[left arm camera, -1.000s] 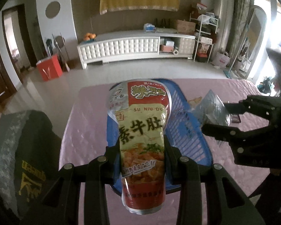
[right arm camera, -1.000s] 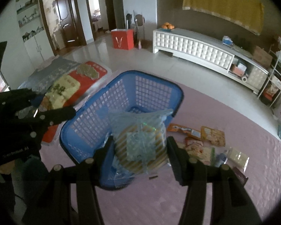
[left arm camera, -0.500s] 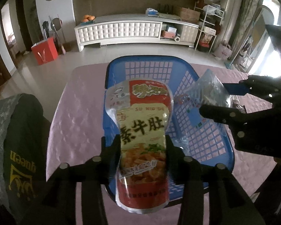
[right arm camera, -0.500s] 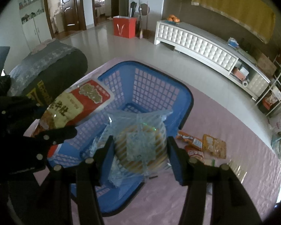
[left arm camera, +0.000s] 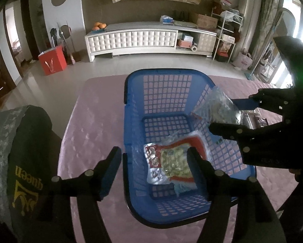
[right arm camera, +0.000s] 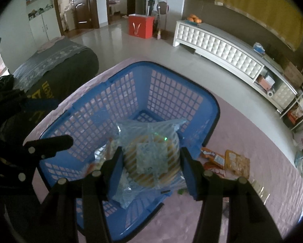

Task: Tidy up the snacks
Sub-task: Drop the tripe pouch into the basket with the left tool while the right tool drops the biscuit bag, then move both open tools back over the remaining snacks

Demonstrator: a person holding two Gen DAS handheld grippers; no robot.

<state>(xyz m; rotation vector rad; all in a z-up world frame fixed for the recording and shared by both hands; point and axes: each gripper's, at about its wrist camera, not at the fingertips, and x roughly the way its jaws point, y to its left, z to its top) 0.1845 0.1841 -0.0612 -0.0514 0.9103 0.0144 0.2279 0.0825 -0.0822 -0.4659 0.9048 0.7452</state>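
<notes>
A blue lattice basket (left arm camera: 129, 93) stands on the pink table. A red and yellow snack pouch (left arm camera: 171, 162) lies flat on the basket's floor. Above it my left gripper (left arm camera: 153, 151) is open, its jaws still opening, with nothing between the pads. My right gripper (right arm camera: 151, 151) is shut on a clear bag (right arm camera: 151, 141) holding a round yellow striped snack, above the basket (right arm camera: 171, 93). In the left wrist view the right gripper (left arm camera: 230, 111) holds that clear bag (left arm camera: 218, 105) over the basket's right wall. The left gripper (right arm camera: 56, 121) shows at the left of the right wrist view.
Several loose snack packets (right arm camera: 222, 160) lie on the pink tablecloth (right arm camera: 262, 151) to the right of the basket. A dark cushioned seat with yellow lettering (left arm camera: 26, 162) stands against the table's left edge. Floor and a white cabinet (left arm camera: 141, 38) lie beyond.
My left gripper has opened and the red and yellow pouch has dropped into the basket. Both grippers have come lower over the basket. The right gripper still grips the clear bag.
</notes>
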